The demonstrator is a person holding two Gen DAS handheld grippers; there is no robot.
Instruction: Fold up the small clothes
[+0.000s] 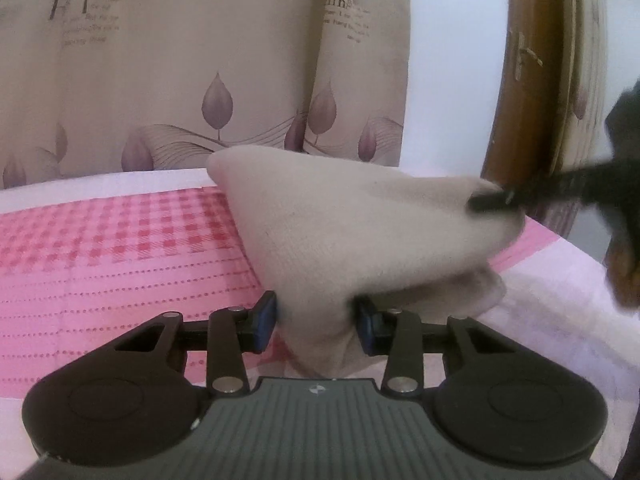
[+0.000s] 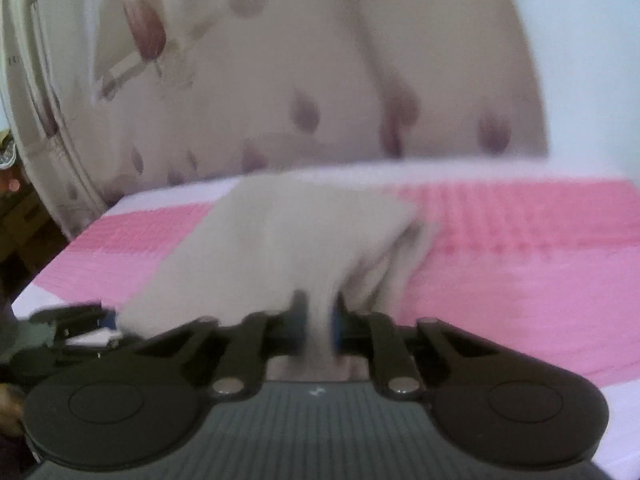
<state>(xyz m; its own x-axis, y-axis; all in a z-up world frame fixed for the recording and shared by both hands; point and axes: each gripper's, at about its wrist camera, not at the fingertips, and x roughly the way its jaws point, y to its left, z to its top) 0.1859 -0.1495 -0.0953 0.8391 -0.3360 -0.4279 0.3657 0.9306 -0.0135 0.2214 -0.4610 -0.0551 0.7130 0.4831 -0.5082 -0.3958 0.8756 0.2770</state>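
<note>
A small beige garment point(image 1: 320, 224) is lifted above the pink checked bedspread point(image 1: 120, 248). My left gripper point(image 1: 316, 326) is shut on its near corner, cloth bunched between the blue pads. My right gripper point(image 2: 318, 326) is shut on another corner of the same garment point(image 2: 288, 240); this view is motion-blurred. In the left wrist view the right gripper's fingers point(image 1: 490, 200) pinch the garment's right end. The left gripper shows at the left edge of the right wrist view point(image 2: 80, 320). The cloth hangs stretched between the two grippers.
A beige curtain with purple leaf prints point(image 1: 200, 80) hangs behind the bed. A brown wooden door with a handle point(image 1: 516, 80) stands at the right. The bed's white border point(image 1: 560, 320) runs along the right side.
</note>
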